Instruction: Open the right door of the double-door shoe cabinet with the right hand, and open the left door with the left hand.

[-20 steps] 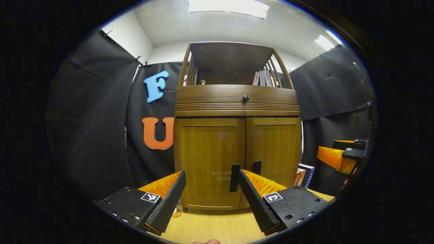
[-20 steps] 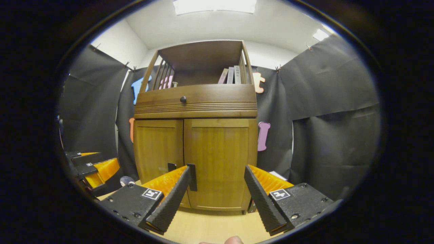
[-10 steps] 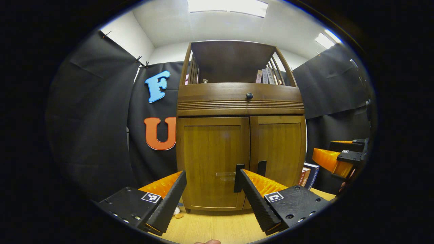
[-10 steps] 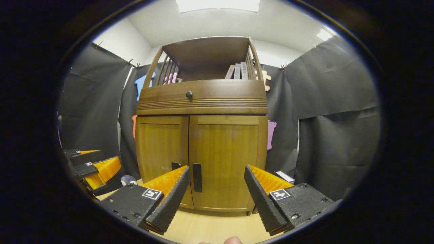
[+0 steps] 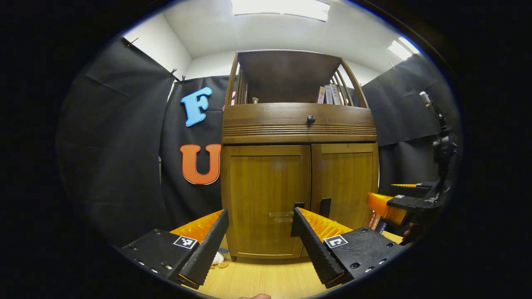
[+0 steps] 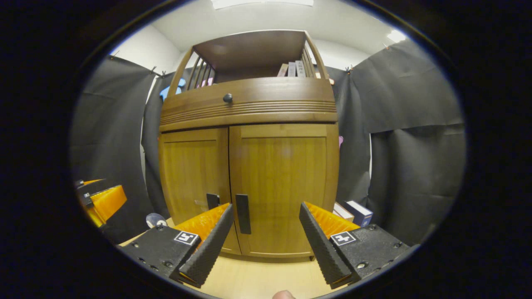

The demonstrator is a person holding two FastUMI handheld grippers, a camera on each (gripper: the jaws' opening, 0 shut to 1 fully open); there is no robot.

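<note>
In the left gripper view the shoe cabinet (image 5: 299, 182) now stands a little farther right than a second ago, and the other gripper at the right edge has come lower and closer to the cabinet's right side. In the right gripper view the cabinet looms larger and its doors fill more of the middle than before, so that gripper has drawn nearer.

Going left to right in the left gripper view: the left gripper (image 5: 259, 224) has its fingers spread wide with nothing between them, the left door (image 5: 268, 199) seen through the gap. Its dark handle (image 5: 298, 205) sits just above the right finger's tip. Next comes the right door (image 5: 345, 182) with its own handle (image 5: 325, 207), then the right gripper (image 5: 384, 207) beside the cabinet's right corner.

In the right gripper view the left gripper (image 6: 102, 201) shows at the far left edge. The right gripper (image 6: 266, 226) is also wide apart and empty, with the right door's handle (image 6: 243, 214) just beside its left finger, not touching. Both doors are shut.

The open shelf (image 5: 286, 83) on top holds a few upright books (image 5: 329, 94) at its right end and a small object at its left; what it is cannot be told. Below it is a drawer (image 5: 299, 120) with a round knob (image 5: 310, 119). More books (image 6: 353, 211) lie on the floor by the cabinet's right foot.
</note>
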